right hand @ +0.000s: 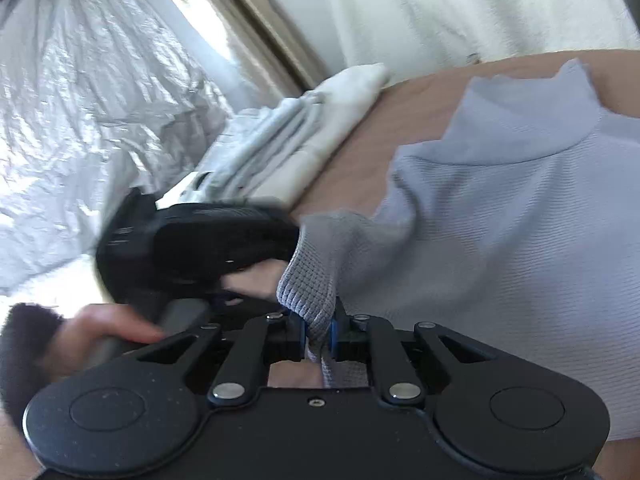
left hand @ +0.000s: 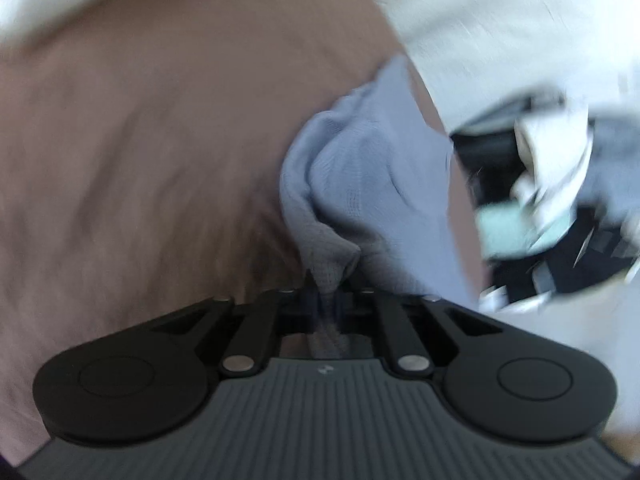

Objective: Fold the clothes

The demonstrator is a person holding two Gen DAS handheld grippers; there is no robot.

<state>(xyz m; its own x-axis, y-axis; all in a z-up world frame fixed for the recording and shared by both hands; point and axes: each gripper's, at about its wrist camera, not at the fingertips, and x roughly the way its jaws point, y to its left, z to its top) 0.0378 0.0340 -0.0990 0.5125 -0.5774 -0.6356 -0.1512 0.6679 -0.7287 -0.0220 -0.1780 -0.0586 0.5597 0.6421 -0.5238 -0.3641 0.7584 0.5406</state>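
A light blue ribbed high-neck top [right hand: 520, 216] lies on a brown sheet [right hand: 360, 152], collar at the far end. My right gripper [right hand: 318, 320] is shut on a bunched edge of the top. My left gripper [left hand: 326, 292] is shut on another bunched edge of the same blue top [left hand: 372, 168], which hangs in folds ahead of it over the brown sheet [left hand: 140, 140]. The left gripper's black body [right hand: 200, 240] and the hand holding it show close to the left of the right gripper.
A folded white garment [right hand: 304, 136] lies at the sheet's far left edge. Crinkled silvery plastic [right hand: 80, 120] covers the left. White bedding [left hand: 500, 20] lies beyond the sheet. A dark blurred clutter of items [left hand: 560, 200] is at the right in the left wrist view.
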